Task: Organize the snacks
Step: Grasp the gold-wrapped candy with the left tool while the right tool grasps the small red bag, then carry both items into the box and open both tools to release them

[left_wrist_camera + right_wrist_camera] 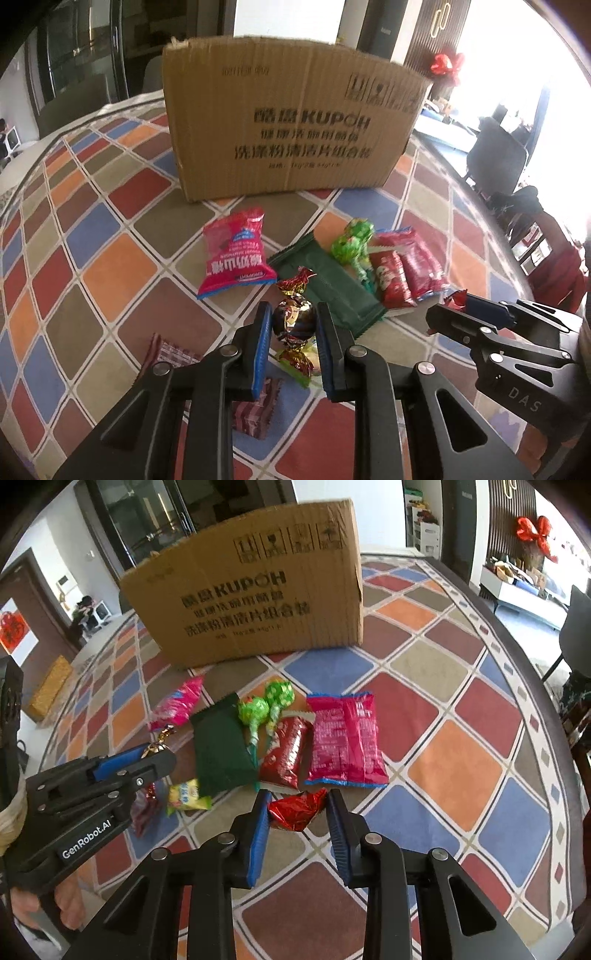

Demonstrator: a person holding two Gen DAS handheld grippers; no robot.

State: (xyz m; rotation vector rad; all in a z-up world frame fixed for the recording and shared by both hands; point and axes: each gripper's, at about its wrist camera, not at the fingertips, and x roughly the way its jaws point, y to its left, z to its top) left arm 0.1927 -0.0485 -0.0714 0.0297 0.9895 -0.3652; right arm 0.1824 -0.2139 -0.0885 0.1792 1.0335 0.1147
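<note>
My left gripper (291, 325) is shut on a dark foil-wrapped candy (293, 321) with twisted red-gold ends, just above the tablecloth. My right gripper (297, 810) is shut on a red foil candy (295, 810); it also shows in the left wrist view (452, 314). Snacks lie between the grippers and a brown cardboard box (288, 122): a pink packet (236, 258), a dark green bar (328, 288), green lollipops (266, 705), a red bar (286, 755) and a red packet (345, 738). The box's inside is hidden.
A yellow-green candy (186, 794) and maroon wrapped sweets (255, 410) lie near the left gripper (147, 760). The chequered tablecloth (454, 771) covers a round table; its edge (546, 709) curves at the right. Chairs and furniture stand beyond.
</note>
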